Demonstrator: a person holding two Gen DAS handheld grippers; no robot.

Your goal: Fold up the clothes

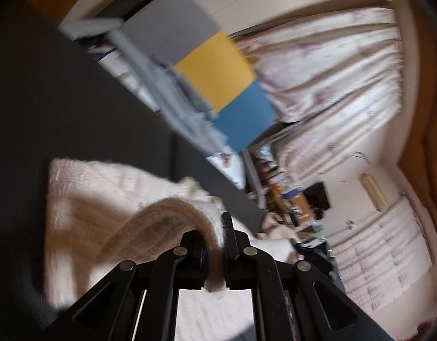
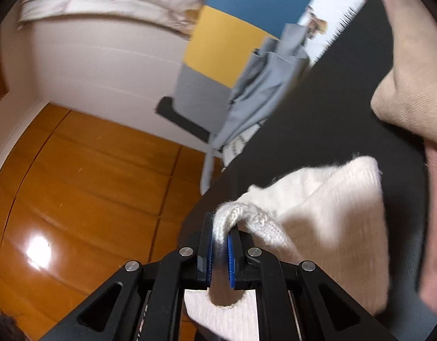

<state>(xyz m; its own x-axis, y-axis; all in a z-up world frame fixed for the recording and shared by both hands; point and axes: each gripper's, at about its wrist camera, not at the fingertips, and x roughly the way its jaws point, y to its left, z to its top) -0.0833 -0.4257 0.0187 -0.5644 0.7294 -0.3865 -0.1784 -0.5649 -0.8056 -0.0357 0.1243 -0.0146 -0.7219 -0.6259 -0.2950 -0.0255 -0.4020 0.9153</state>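
Note:
A cream knitted garment (image 1: 104, 199) lies partly on a dark grey surface (image 1: 48, 99). My left gripper (image 1: 217, 244) is shut on a folded edge of it, and the fabric arches up out of the jaws. In the right wrist view the same white knit garment (image 2: 326, 204) hangs from my right gripper (image 2: 221, 244), which is shut on a thick rolled hem between blue pads (image 2: 231, 258). A person's hand (image 2: 405, 96) shows at the right edge above the cloth. Both views are tilted and blurred.
The dark surface's edge (image 2: 275, 130) runs diagonally, with grey fabric (image 2: 261, 85) hanging beyond it. Behind stand grey, yellow and blue panels (image 1: 215, 71), pale curtains (image 1: 332, 71) and cluttered shelves (image 1: 289, 199). Glossy orange wooden floor (image 2: 76, 199) lies below.

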